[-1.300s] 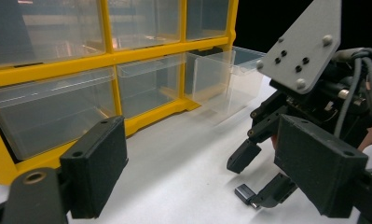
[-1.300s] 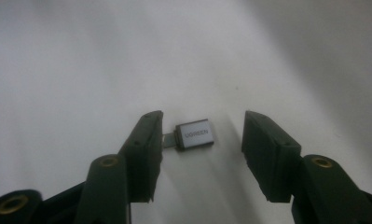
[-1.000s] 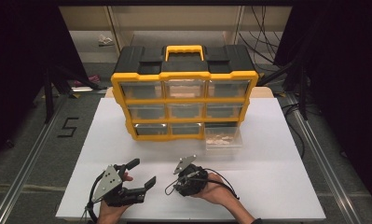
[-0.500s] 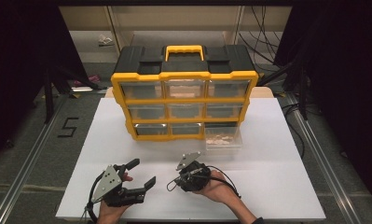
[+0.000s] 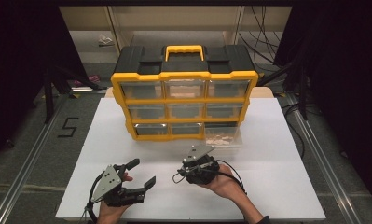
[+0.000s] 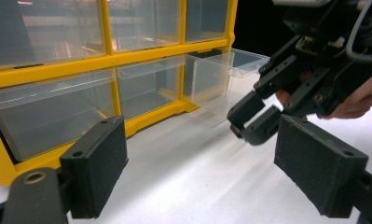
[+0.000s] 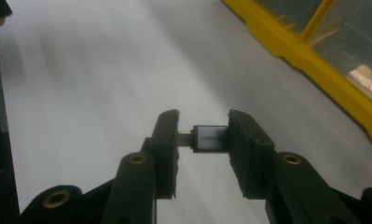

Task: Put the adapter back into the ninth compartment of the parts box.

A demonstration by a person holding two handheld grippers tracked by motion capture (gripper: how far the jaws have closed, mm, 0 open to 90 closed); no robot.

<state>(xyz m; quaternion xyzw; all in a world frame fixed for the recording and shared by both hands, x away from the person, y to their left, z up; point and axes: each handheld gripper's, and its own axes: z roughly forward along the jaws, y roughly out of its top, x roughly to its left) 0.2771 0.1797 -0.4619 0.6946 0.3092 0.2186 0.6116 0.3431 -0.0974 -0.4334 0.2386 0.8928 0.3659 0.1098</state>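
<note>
Clamped between the right gripper [image 7: 202, 137] jaws in the right gripper view is a small grey USB adapter [image 7: 210, 138] marked UGREEN, held end to end and clear of the white table [image 7: 81, 93], with the yellow frame of the drawer organizer [image 7: 314, 60] at upper right.

From the high view, that right gripper [image 5: 198, 161] has come up and forward a little from where it was a second ago, toward the pulled-out bottom-right drawer [image 5: 223, 137] of the organizer. The jaws have just been closing, and the adapter sits between them, so I'd judge the pickup done and the carry to that drawer next. The left gripper [image 5: 137, 172] has not moved and is spread open.

Looking along the left gripper [image 6: 200, 163], its pads are wide apart with nothing between them; the clear drawer [image 6: 230, 74] stands out beyond.
</note>
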